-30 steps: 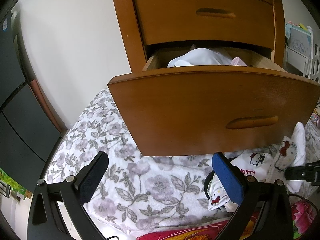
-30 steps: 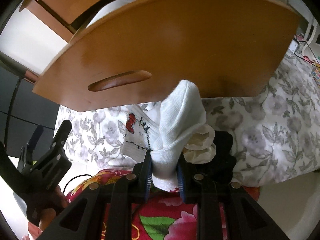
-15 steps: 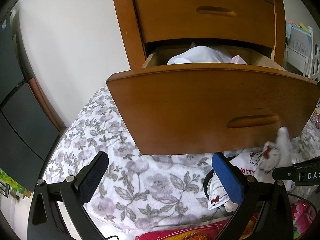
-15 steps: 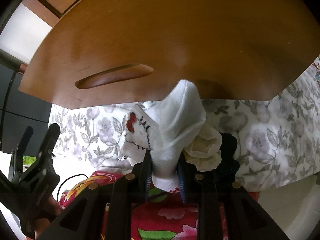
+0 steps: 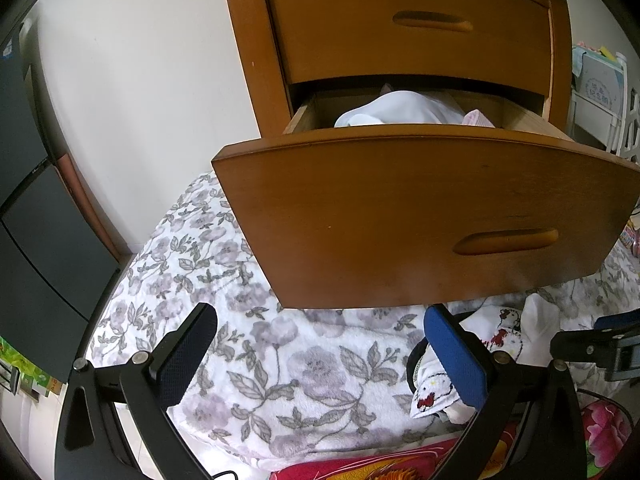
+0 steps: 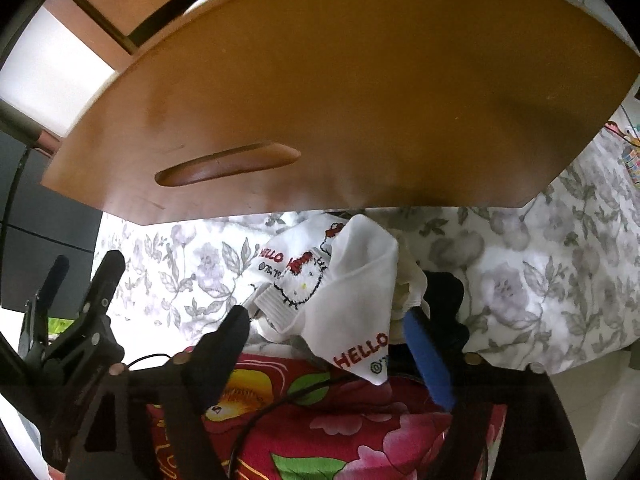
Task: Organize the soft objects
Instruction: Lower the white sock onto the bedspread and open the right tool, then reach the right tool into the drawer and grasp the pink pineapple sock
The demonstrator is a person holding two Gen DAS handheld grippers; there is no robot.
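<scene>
— Wooden nightstand [image 5: 256, 60], upper centre of the left wrist view: how many drawers?

— Two. The upper drawer [image 5: 408, 28] is closed; the lower drawer [image 5: 400, 216] is pulled out, and white cloth [image 5: 400, 110] plus a bit of pink fabric [image 5: 478, 118] show over its front panel.

— And the socks?

— White Hello Kitty socks [image 6: 320, 280] lie in a loose heap on the floral blanket [image 5: 260, 352], below the open drawer's front, lower centre of the right wrist view. I can't give a sure count; red lettering shows in two places. A cream piece [image 6: 410, 280] and a black piece [image 6: 444, 292] sit just right of them.

— Right gripper [image 6: 328, 320]?

— Its jaws have just been opening and stand wide apart. One black pad and one blue pad flank the heap without pressing it; a sock corner lies between them.

— Left gripper [image 5: 320, 344]?

— Also spread wide, nothing between the pads, only blanket behind. The socks appear at the lower right of its view, partly behind the blue finger [image 5: 456, 360].

— Anything else?

— A red flowered cloth [image 6: 320, 420] along the bottom edge, and a dark cabinet [image 5: 36, 240] at far left.
</scene>
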